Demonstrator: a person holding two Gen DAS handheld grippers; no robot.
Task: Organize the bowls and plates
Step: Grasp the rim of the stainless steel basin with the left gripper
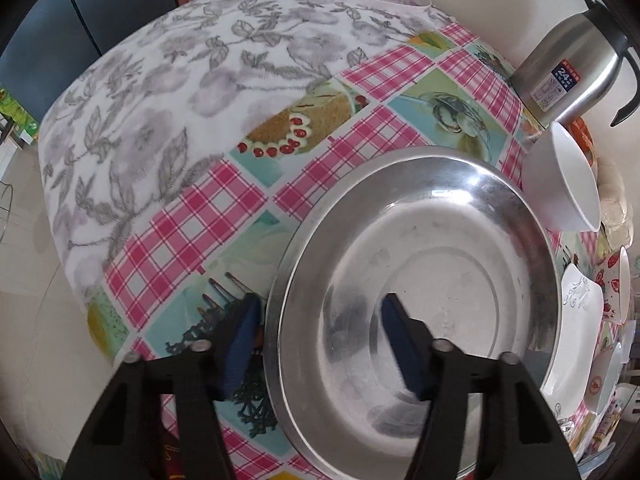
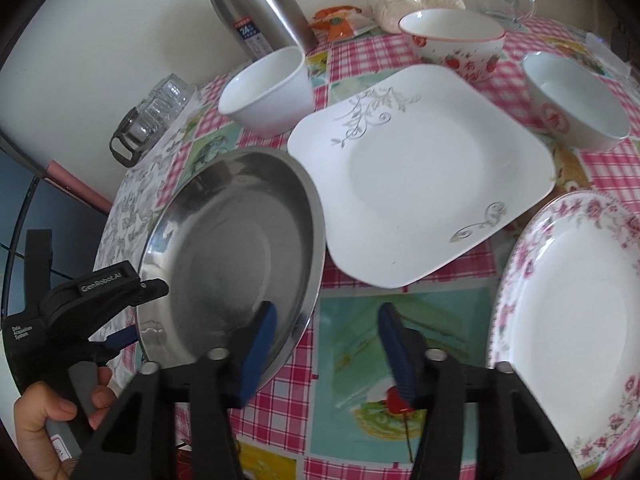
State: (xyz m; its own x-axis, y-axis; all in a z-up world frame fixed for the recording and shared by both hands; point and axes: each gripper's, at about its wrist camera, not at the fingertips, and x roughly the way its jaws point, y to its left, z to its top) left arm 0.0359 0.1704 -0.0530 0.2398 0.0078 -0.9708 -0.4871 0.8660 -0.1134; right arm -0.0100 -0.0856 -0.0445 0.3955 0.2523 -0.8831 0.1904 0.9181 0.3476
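A round steel plate (image 1: 440, 240) (image 2: 224, 240) lies on the patterned tablecloth. My left gripper (image 1: 320, 300) straddles its left rim: one blue pad is over the cloth, the other inside the plate, and neither presses on it. My right gripper (image 2: 327, 307) straddles the opposite rim the same way, open, with one pad inside the plate and one over the cloth. Beside the steel plate lie a square white plate (image 2: 420, 168) and a round floral plate (image 2: 572, 312). A plain white bowl (image 2: 268, 92) (image 1: 560, 184) stands behind it.
A strawberry-print bowl (image 2: 460, 48) and a white bowl with a red emblem (image 2: 576, 104) stand further back. A steel thermos jug (image 2: 256, 8) (image 1: 572, 68) and glass cups (image 2: 156, 108) are near the wall. A hand (image 2: 44, 412) holds the left gripper's handle at the table edge.
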